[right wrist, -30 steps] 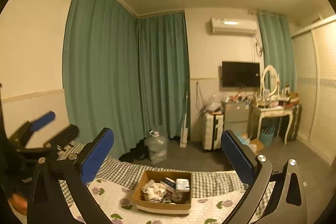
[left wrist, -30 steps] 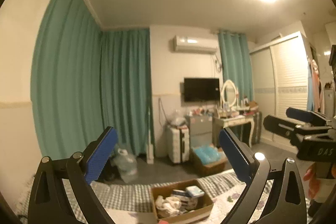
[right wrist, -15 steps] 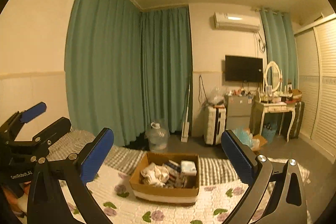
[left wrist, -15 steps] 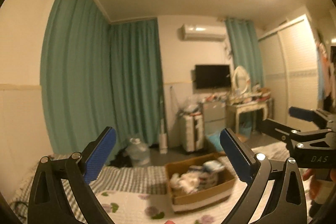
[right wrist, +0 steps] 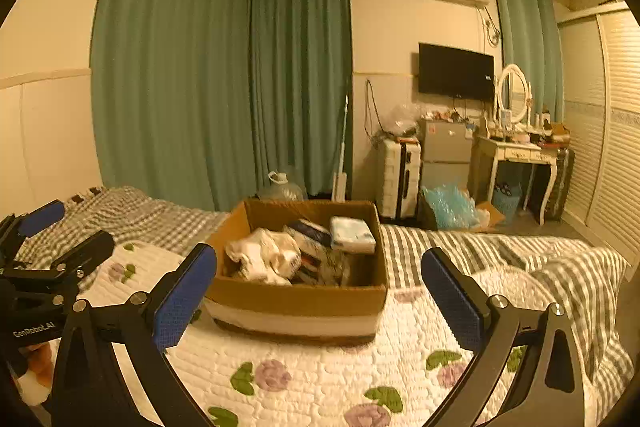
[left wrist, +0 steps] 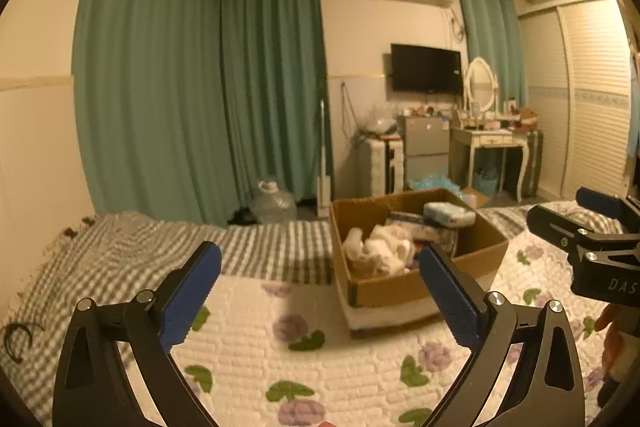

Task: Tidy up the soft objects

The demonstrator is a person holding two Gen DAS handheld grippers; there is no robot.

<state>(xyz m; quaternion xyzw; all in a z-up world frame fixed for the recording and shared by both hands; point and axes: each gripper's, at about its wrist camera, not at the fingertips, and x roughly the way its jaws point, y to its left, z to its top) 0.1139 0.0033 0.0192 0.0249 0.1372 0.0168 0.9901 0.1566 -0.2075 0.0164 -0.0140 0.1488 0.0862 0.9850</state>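
An open cardboard box [right wrist: 296, 297] [left wrist: 384, 291] sits on the flowered quilt [right wrist: 320, 367] of a bed. It holds a crumpled white cloth [right wrist: 262, 255] [left wrist: 380, 249], a pale blue packet [right wrist: 352, 235] [left wrist: 448, 213] and several darker soft items. My right gripper [right wrist: 318, 297] hovers open just in front of the box, nothing between its blue pads. My left gripper [left wrist: 320, 293] is open and empty too, to the left of the box. Each gripper shows at the edge of the other's view.
A grey checked blanket [right wrist: 560, 267] covers the bed's far side and right. Beyond the bed stand green curtains [right wrist: 224, 75], a water jug [right wrist: 282, 189], a suitcase [right wrist: 400, 179], a small fridge [right wrist: 446, 151] and a dressing table [right wrist: 516, 155]. A black hair clip [left wrist: 18, 341] lies at left.
Both cameras have tilted down and moved closer to the bed. The box now sits larger and nearer in each view. Both grippers have stayed open.
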